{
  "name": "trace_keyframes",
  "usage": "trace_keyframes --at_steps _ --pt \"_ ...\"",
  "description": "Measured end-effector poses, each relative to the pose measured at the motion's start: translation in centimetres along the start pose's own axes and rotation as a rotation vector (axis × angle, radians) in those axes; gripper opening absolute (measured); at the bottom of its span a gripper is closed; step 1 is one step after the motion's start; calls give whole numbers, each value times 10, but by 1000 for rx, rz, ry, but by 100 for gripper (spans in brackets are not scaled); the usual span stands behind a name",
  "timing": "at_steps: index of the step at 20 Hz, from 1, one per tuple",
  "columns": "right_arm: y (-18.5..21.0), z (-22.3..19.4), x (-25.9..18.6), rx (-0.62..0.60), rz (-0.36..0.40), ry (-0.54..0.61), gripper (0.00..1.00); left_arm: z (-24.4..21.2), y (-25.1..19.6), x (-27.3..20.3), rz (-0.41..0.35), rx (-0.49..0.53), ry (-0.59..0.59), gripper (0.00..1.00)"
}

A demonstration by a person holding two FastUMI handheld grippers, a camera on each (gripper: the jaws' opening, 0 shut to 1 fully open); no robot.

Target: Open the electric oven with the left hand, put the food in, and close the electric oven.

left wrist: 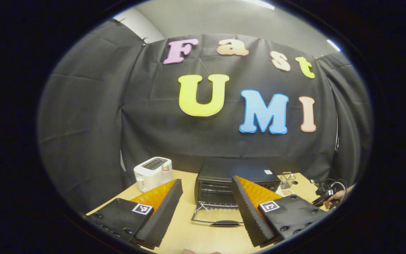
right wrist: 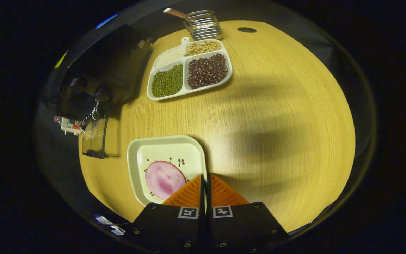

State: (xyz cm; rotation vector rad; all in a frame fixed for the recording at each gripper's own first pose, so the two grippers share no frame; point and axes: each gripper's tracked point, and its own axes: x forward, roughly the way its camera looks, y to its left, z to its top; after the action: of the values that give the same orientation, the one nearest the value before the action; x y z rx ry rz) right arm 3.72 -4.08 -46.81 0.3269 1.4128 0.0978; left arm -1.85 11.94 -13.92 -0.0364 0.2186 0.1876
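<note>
The left gripper (left wrist: 206, 208) hangs with its 2 fingers spread, the electric oven (left wrist: 236, 183) ahead between them, door down, ready for loading. The right gripper (right wrist: 204, 178) pinches the plate (right wrist: 166, 150) rim, the ham slice (right wrist: 164, 179) just left of its fingertips.

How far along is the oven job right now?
Done: the electric oven door already hangs open. In hand: the right gripper is pinched on the rim of the plate carrying the slice of ham, which sits on the table. The left gripper is open, facing the oven. Left: load the food, close the door.
</note>
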Motion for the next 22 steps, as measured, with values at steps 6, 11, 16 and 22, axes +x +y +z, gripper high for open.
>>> trace_keyframes --at_steps 6,11,16,22 --pt "22 -16 -23 239 201 -25 1 1 9 3 -4 -18 2 89" --pt "30 -29 -36 379 293 -69 1 7 10 10 -26 -21 -9 95" --pt "58 -45 -64 465 386 -120 1 11 14 15 -37 -25 -18 93" --pt "115 -50 -101 529 459 -199 0 22 24 16 -60 -38 -41 100"
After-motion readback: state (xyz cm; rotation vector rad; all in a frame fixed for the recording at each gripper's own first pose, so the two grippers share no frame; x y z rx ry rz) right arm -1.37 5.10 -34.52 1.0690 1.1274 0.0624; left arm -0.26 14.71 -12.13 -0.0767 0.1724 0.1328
